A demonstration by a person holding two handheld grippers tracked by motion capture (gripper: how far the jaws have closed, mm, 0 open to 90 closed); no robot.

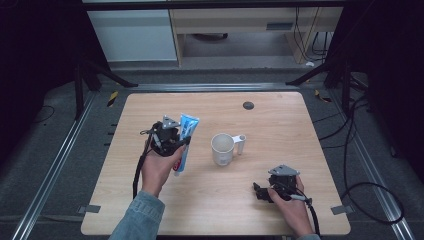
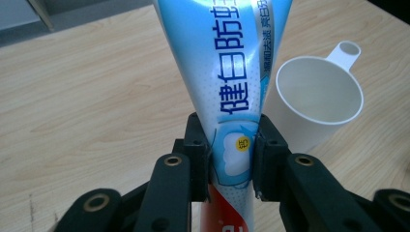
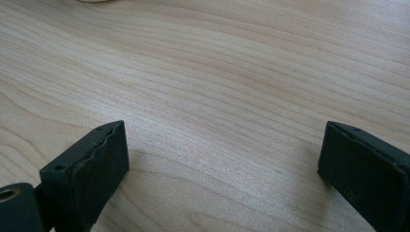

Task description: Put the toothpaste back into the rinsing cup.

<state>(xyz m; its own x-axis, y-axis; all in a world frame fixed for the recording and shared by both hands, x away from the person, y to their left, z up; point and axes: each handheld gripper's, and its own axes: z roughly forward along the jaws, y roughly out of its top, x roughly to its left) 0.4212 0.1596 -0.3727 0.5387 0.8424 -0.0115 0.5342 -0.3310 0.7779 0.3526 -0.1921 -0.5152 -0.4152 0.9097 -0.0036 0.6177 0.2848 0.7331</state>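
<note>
A blue and white toothpaste tube (image 1: 185,134) with a red lower part is held in my left gripper (image 1: 175,142), left of the table's middle. In the left gripper view the black jaws pinch the tube (image 2: 227,82) near its narrow lower end, and my left gripper (image 2: 232,159) is shut on it. A white plastic mug (image 1: 223,149) with a side handle stands upright just right of the tube; its empty inside shows in the left gripper view (image 2: 316,96). My right gripper (image 1: 260,191) rests low at the front right, jaws wide apart (image 3: 222,159) over bare wood.
The light wooden table (image 1: 280,120) has a small dark round grommet (image 1: 248,105) near its far edge. Black stands and cables flank the table on both sides. A sleeve and hand (image 1: 150,175) come in from the front left.
</note>
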